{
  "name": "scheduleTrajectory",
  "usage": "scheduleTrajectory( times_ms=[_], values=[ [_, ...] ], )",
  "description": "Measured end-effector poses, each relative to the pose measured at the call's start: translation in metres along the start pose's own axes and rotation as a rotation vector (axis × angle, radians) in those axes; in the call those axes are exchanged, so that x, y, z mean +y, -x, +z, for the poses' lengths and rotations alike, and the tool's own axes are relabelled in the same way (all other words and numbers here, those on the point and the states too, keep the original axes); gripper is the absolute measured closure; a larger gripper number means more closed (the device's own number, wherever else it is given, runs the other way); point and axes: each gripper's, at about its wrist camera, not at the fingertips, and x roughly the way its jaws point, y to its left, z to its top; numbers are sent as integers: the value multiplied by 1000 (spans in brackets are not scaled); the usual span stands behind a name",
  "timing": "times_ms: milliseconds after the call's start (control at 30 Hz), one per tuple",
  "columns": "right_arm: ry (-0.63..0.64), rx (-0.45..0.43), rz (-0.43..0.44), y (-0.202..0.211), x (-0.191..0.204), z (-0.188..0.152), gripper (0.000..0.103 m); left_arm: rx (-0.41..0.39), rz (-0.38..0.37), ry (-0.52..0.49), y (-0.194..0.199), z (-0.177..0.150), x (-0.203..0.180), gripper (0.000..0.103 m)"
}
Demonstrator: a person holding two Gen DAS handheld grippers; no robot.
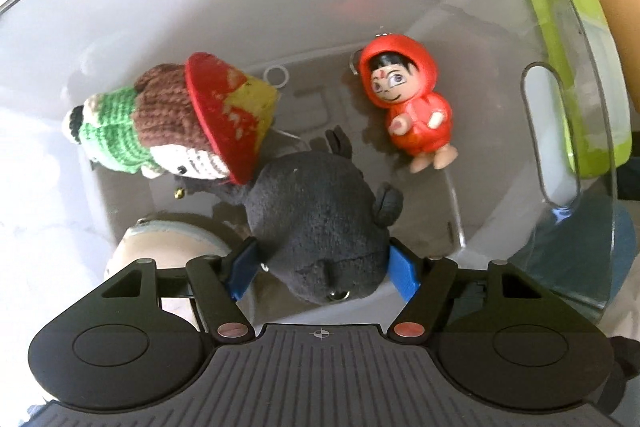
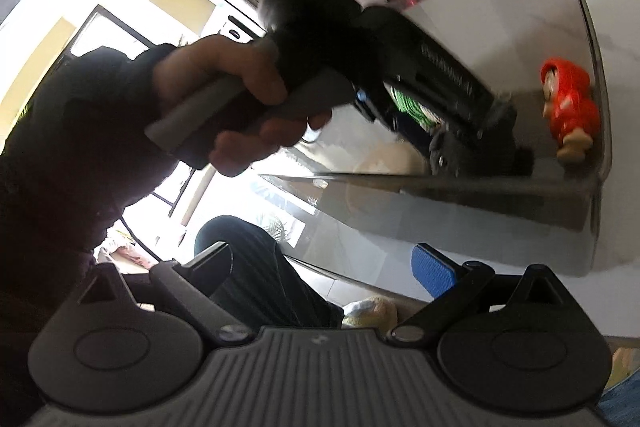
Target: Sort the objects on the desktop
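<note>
**Left tool over the clear bin, dark plush between its pads**

Your left tool (image 1: 323,269) points straight down into a clear plastic bin (image 1: 540,131). A dark grey plush toy (image 1: 320,219) sits between its blue pads (image 1: 404,269); both pads lie against the plush's sides, but you cannot tell from this view whether they press it or merely flank it. The jaws stand at a middling width.

Also in the bin: a knitted doll (image 1: 160,123) with a red and yellow hat, lying on its side to the left and touching the plush at the hat brim; a red hooded figurine (image 1: 412,107) on its back, to the right, apart from the plush. A round pale object (image 1: 168,247) shows at lower left, partly hidden by the tool.

From the right wrist view, your left hand (image 2: 240,99) grips the left tool's handle above the bin. Your right tool (image 2: 320,267) hangs outside the bin's near wall, jaws wide, nothing between them. The figurine (image 2: 570,107) is visible through the wall. The picture is blurred.
</note>
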Motion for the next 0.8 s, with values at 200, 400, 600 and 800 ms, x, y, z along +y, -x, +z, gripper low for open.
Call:
scheduleTrajectory(
  times_ms=[200,400,600,800],
  values=[
    [-11,3,-8,2,-4,1,6,-61,91,-107,11,-10,-18,29],
    [-36,-3,10,5,-10,-7,5,-105,142,-244,18,-11,-47,9],
    [-98,-20,1,13,-26,-11,5,-119,124,-273,43,4,-44,3],
    [-130,-9,9,6,-33,-11,5,120,-45,-33,-16,19,0,3]
  ],
)
